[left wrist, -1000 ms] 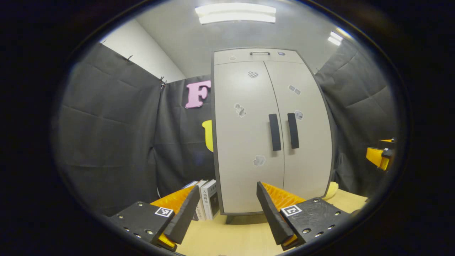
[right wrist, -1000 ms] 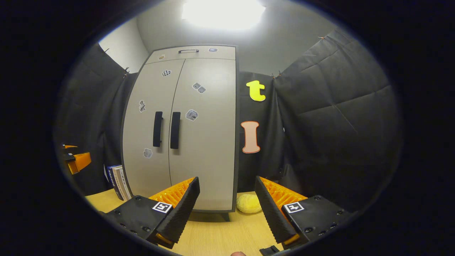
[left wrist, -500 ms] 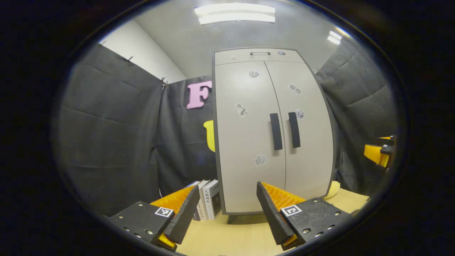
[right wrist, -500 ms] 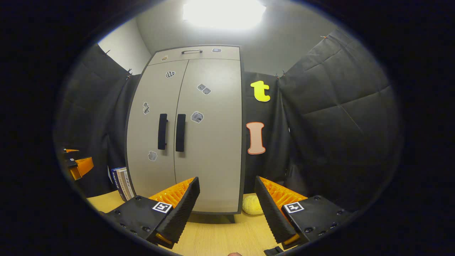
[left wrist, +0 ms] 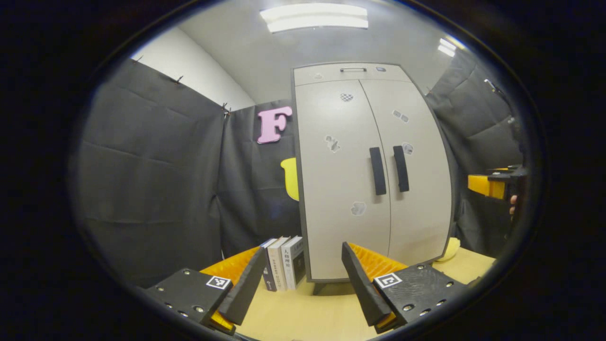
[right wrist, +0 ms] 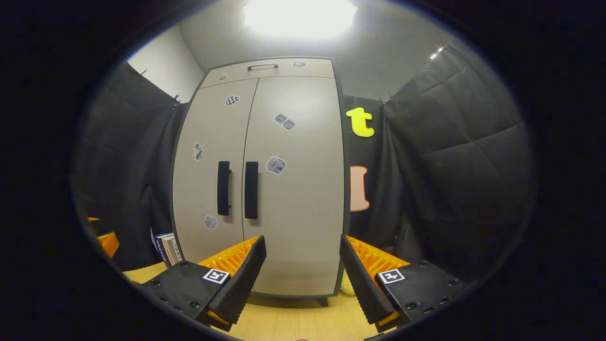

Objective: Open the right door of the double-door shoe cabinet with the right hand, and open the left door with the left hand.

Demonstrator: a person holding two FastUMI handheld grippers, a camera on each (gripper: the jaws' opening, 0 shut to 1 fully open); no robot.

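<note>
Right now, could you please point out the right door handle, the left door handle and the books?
right door handle [right wrist: 251, 190], right gripper view, mid-bar
left door handle [left wrist: 378, 171], left gripper view, mid-bar
books [left wrist: 284, 263], left gripper view, middle spine

One cabinet [right wrist: 284, 189]; two doors; two handles (side by side); three books [left wrist: 283, 263]; one table [left wrist: 303, 317].

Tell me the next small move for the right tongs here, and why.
Probably carry the right tongs forward and up to the right door's handle. Both cabinet doors look shut, the tongs are open and hold nothing, and the handle sits above and left of their gap, not yet reached. The left tongs also wait open.
</note>
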